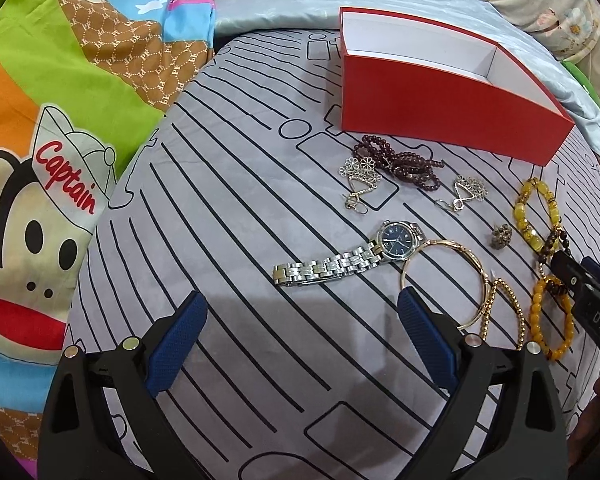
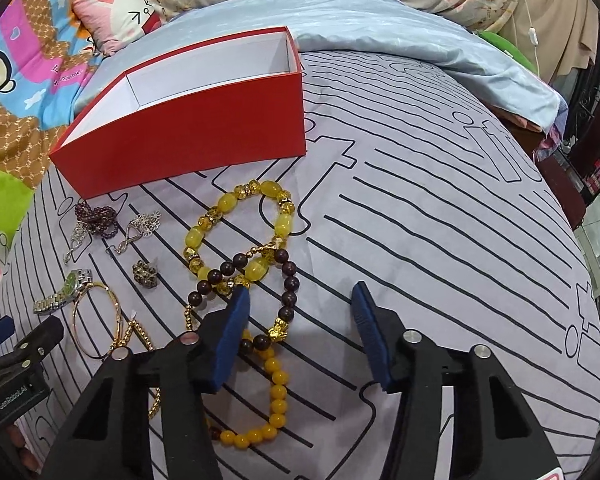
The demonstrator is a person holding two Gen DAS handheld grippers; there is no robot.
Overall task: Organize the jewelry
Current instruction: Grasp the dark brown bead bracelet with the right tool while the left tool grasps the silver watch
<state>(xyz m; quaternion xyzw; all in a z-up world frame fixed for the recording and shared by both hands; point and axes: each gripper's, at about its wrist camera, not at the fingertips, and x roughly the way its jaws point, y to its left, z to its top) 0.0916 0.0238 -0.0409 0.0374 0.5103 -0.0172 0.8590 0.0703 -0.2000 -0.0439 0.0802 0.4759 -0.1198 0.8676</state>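
Note:
An open red box (image 1: 440,108) with a white empty inside stands at the back of the grey striped cloth; it also shows in the right wrist view (image 2: 204,132). In front of it lie a silver watch (image 1: 352,256), a gold bangle (image 1: 444,280), purple beads (image 1: 404,164), silver earrings (image 1: 360,180) and yellow bead bracelets (image 2: 240,232). My left gripper (image 1: 302,308) is open and empty, just short of the watch. My right gripper (image 2: 300,300) is open and empty above a dark brown bead bracelet (image 2: 288,288) and an amber bead bracelet (image 2: 276,392).
A small brown ring (image 2: 145,274) lies between the earrings and the bracelets. A colourful cartoon quilt (image 1: 60,120) lies to the left, a pale blue sheet (image 2: 420,32) behind the box. The cloth's right part (image 2: 460,240) bears only stripes.

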